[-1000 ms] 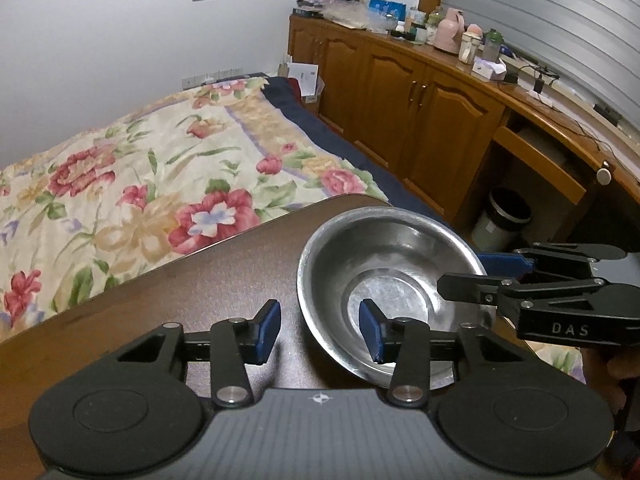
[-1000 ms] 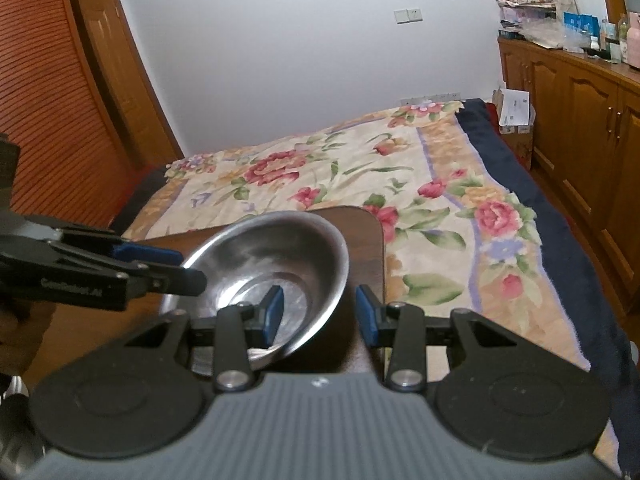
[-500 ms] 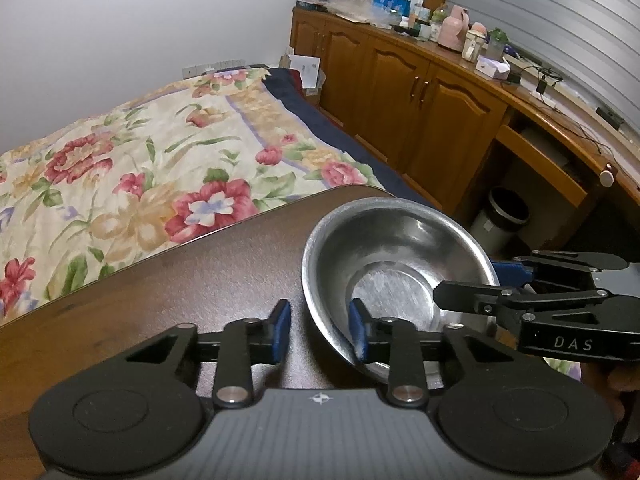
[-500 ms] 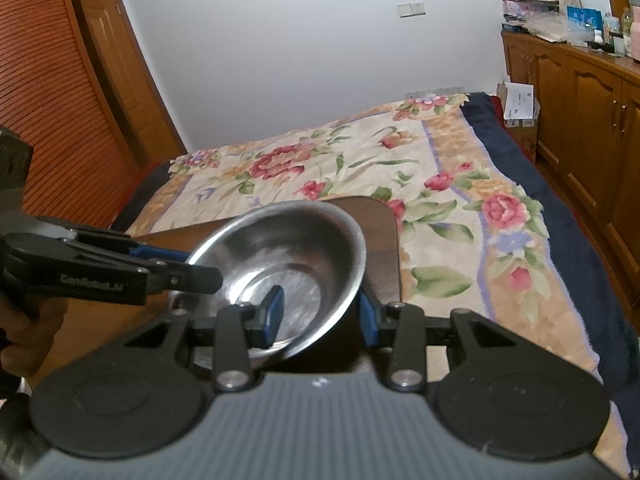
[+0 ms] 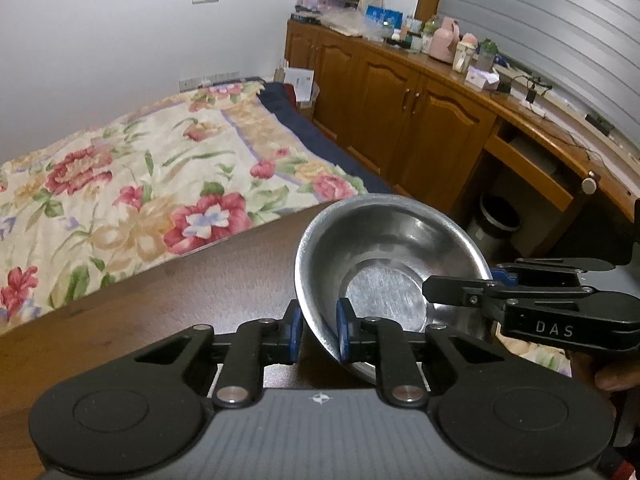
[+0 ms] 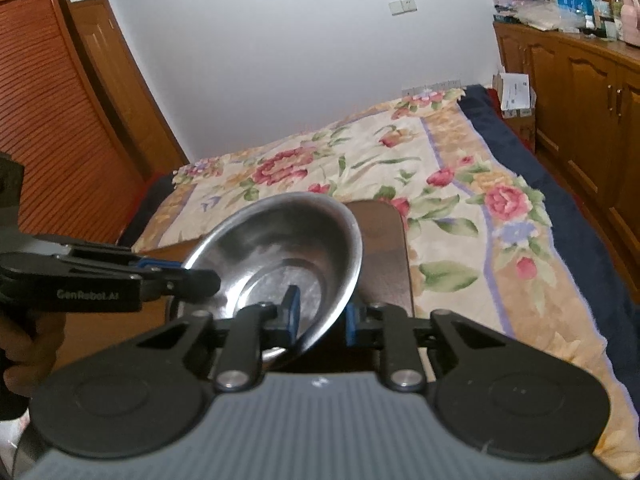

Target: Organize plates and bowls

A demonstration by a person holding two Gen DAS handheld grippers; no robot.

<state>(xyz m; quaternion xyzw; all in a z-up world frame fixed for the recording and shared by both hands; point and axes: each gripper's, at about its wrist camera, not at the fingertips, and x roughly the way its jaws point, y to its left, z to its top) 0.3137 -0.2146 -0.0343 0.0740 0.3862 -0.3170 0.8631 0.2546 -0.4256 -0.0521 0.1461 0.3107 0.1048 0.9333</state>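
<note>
Over wooden table: steel bowl tilted, clamped at opposite rim points. Left gripper and right gripper jaws just closed from spread onto rim; both now grasping bowl. Judgement: ready to lift. Bowl underside hidden; other dishes, destination not visible.

- Dark brown wooden table, rounded at the far corner, standing just beside the bed.
- Steel bowl over that corner, tilted; contact with the tabletop impossible to tell.
- Bed under a floral cover with a navy edge.
</note>
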